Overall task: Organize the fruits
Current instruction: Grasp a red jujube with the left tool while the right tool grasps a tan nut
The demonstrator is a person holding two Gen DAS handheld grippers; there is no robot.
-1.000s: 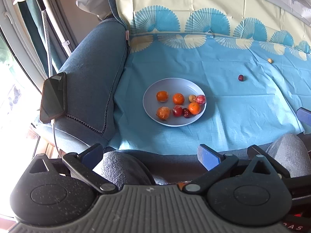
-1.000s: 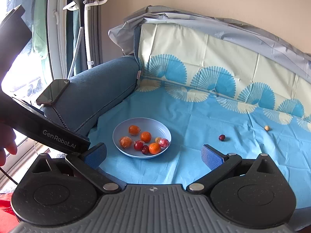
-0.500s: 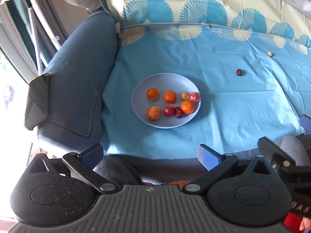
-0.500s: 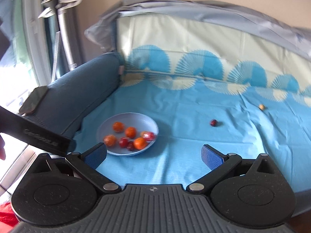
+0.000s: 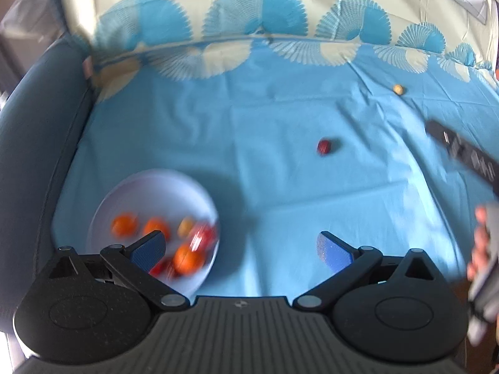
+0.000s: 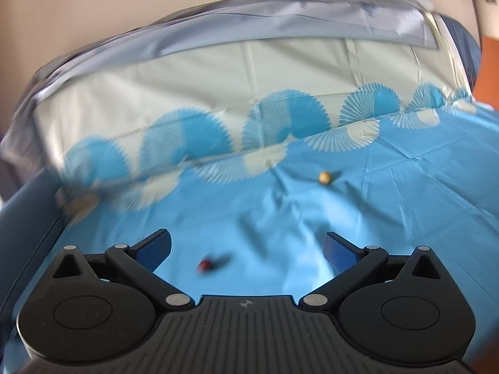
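Observation:
A pale plate (image 5: 149, 187) with several orange and red fruits lies on the blue sheet, under my left gripper's left finger. My left gripper (image 5: 241, 251) is open and holds nothing. A small dark red fruit (image 5: 324, 146) lies loose on the sheet ahead of it, and a small yellow fruit (image 5: 398, 88) sits farther back right. In the right wrist view, the red fruit (image 6: 205, 265) lies blurred between the fingers of my open right gripper (image 6: 246, 251). The yellow fruit (image 6: 325, 177) lies beyond.
The blue patterned sheet (image 5: 249, 118) covers a sofa seat and its backrest (image 6: 218, 78). A dark blue armrest (image 5: 34, 131) borders the left side. The other gripper's body (image 5: 461, 152) and a hand (image 5: 480, 243) show at the right edge of the left wrist view.
Both grippers have moved forward over the sheet and to the right. The plate has left the right wrist view, and the red fruit now lies between the right fingers. Both stay open.

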